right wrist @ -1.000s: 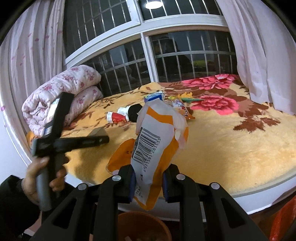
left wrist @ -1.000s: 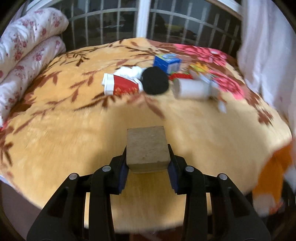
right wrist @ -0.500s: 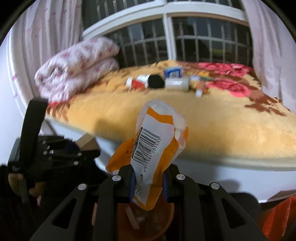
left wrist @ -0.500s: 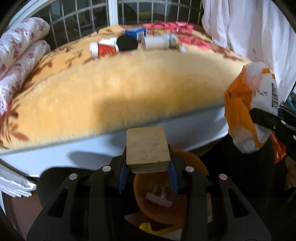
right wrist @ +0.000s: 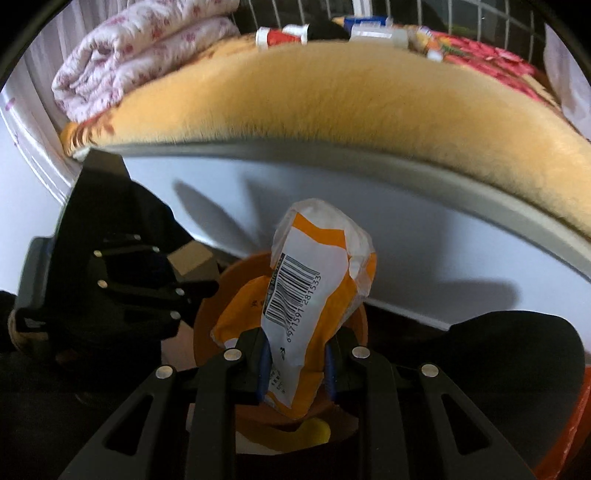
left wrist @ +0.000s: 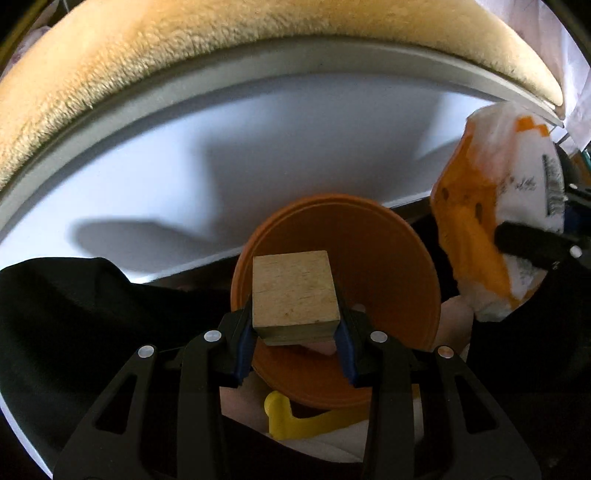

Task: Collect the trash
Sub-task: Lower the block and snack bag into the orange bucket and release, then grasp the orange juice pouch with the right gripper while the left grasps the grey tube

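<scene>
Left gripper fingers pinch a wooden block over the orange bin below the bed's near edge; the bin's contents are hidden behind the block. Right gripper fingers pinch a crumpled orange-and-white wrapper above the same bin, its lower end cut off behind the fingers. More trash lies blurred along the bed's far edge, by the folded quilt.

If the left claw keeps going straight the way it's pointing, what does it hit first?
Most likely the orange bin: the left claw, shut on a wooden block, points down into its open mouth. How far off the bin is can't be judged.
</scene>
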